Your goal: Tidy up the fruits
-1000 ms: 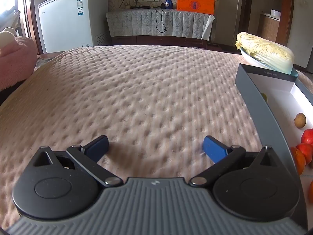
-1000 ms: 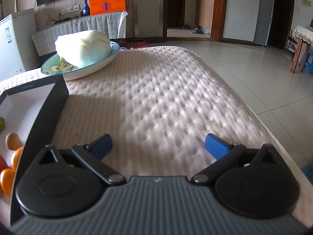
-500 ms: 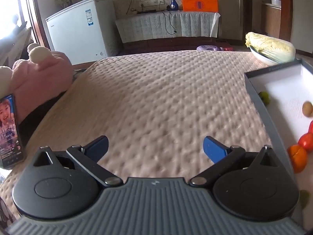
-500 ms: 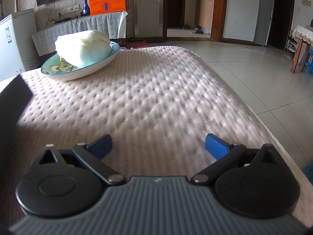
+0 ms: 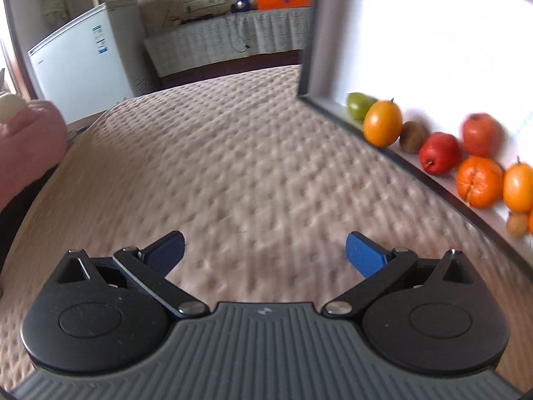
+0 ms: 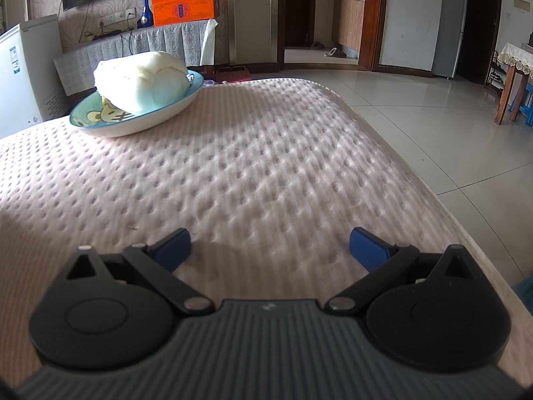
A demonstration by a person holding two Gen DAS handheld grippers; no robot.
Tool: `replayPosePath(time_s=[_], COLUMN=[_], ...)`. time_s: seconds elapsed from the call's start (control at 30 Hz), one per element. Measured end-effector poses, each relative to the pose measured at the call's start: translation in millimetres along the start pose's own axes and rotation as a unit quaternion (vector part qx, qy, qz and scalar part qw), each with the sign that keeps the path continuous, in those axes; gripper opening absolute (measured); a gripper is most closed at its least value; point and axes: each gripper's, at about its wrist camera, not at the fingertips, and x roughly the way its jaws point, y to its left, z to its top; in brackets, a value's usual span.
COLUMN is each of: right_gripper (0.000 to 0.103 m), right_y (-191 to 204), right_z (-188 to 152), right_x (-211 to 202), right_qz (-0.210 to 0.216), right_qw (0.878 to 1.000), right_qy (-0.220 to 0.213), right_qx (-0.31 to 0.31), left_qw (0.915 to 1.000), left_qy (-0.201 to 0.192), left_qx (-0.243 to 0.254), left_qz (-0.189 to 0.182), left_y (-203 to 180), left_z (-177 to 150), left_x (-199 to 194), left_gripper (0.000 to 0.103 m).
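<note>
box tilted, cut off at 3 o'clock, blurred fruits piled along its low edge, cabbage in plate at 11 o'clock, left gripper spread, empty, right gripper spread, empty

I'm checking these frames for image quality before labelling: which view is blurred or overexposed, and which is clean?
Left wrist view: motion blur smears the bedspread, and the white box interior is blown out by glare, though the fruit stays recognisable. Right wrist view: sharp, evenly lit, with soft shadows under the plate; fisheye bending at the edges in both.
</note>
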Motion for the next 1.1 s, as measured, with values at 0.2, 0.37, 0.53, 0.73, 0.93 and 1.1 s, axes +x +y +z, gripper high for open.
replayPosePath(time_s=[0.2, 0.37, 0.53, 0.73, 0.93, 1.1], right_gripper=[0.103, 0.103, 0.103, 0.103, 0.103, 0.103], right_y=[0.9, 1.1, 1.1, 1.1, 1.3, 1.7], right_z=[-0.3, -0.2, -0.3, -0.8, -1.4, -1.1], right_x=[-0.3, -0.4, 0.1, -0.9, 0.0, 0.5], right_qz=[0.0, 0.0, 0.0, 0.0, 0.0, 0.001], right_qw=[1.0, 1.0, 1.0, 1.0, 1.0, 1.0], right_qy=[0.0, 0.0, 0.0, 0.0, -0.001, -0.001], right_qx=[0.0, 0.0, 0.0, 0.0, 0.0, 0.0], left_qw=[0.9996, 0.9989, 0.9975, 0.9975, 0.9973, 0.9952], left_qy=[0.008, 0.014, 0.021, 0.02, 0.017, 0.017], left_qx=[-0.015, -0.031, -0.051, -0.054, -0.066, -0.096], left_qz=[-0.022, -0.033, -0.044, -0.04, -0.028, 0.005], left_y=[4.8, 11.4, 18.7, 18.1, 17.9, 12.9], left_z=[3.0, 1.5, 0.9, 1.2, 0.2, 7.9], left_x=[7.3, 7.5, 10.2, 11.4, 11.7, 17.3], left_gripper=[0.103, 0.103, 0.103, 0.103, 0.103, 0.103])
